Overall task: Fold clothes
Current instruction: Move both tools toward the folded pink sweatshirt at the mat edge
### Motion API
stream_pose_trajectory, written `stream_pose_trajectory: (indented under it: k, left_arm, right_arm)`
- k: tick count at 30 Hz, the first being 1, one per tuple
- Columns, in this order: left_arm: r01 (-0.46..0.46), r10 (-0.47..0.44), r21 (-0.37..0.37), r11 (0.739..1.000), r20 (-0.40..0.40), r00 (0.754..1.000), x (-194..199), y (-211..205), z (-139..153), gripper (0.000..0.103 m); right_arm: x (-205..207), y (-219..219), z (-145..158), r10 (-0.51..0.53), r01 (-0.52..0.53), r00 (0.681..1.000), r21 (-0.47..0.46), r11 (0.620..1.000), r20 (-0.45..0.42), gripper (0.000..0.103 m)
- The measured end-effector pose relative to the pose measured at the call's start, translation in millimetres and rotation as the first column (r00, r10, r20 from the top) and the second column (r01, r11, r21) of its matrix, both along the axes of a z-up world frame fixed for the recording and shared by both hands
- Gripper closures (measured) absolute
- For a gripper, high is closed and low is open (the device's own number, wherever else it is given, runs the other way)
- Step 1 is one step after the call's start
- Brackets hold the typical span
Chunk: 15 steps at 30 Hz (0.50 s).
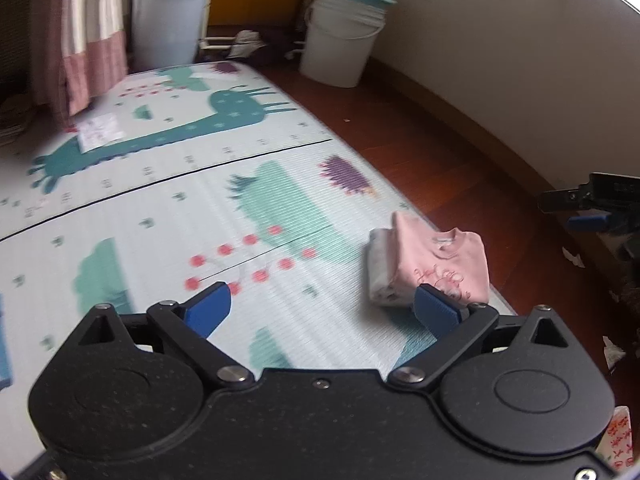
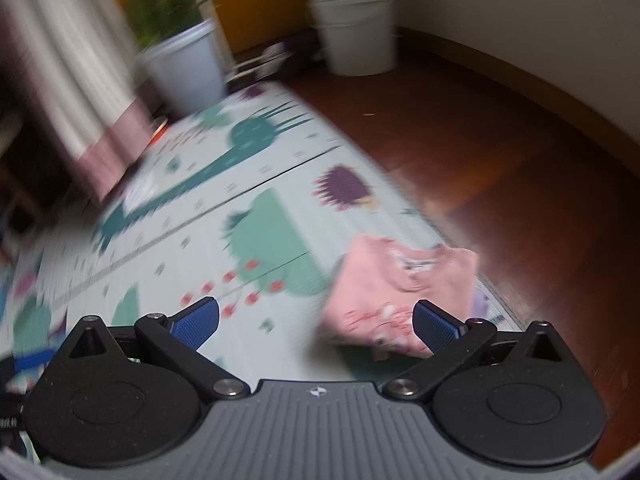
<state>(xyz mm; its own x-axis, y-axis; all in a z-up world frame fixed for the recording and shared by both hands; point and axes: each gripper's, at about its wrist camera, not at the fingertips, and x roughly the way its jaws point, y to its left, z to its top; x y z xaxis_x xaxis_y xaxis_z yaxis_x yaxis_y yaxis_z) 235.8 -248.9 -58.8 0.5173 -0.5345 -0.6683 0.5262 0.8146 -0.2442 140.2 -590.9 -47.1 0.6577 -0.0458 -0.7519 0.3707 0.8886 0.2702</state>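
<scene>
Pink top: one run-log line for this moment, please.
pink top folded, on play mat near its edge | left gripper open, empty | right gripper open, empty | right view blurred

Right gripper [image 2: 316,324], blue-padded jaws spread wide and empty, above a folded pink garment [image 2: 394,292] lying near the edge of an animal-print play mat [image 2: 240,216] on a dark wooden floor [image 2: 500,152], with a white bucket [image 2: 356,24], potted plant [image 2: 180,48] and curtain [image 2: 72,80] behind, all motion-blurred.

Soft daylight, no glare; right wrist view motion-blurred, left sharper; fisheye bends edges.
</scene>
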Motion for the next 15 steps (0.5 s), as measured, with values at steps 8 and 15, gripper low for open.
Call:
stream_pose_trajectory:
  k: [8,15]
  left_arm:
    - [0.132,-0.131,-0.029,0.991,0.018,0.991,28,-48,-68,0.041]
    - [0.244,-0.245,-0.046,0.969,-0.013,0.97,52,-111,-118,0.048]
  right_arm:
    - [-14,-52,-108,-0.095,0.094,0.995,-0.056,0.994,-0.026,0.036]
    - [-7,-81,-172,-0.111,0.109,0.994,-0.078,0.991,-0.018,0.057]
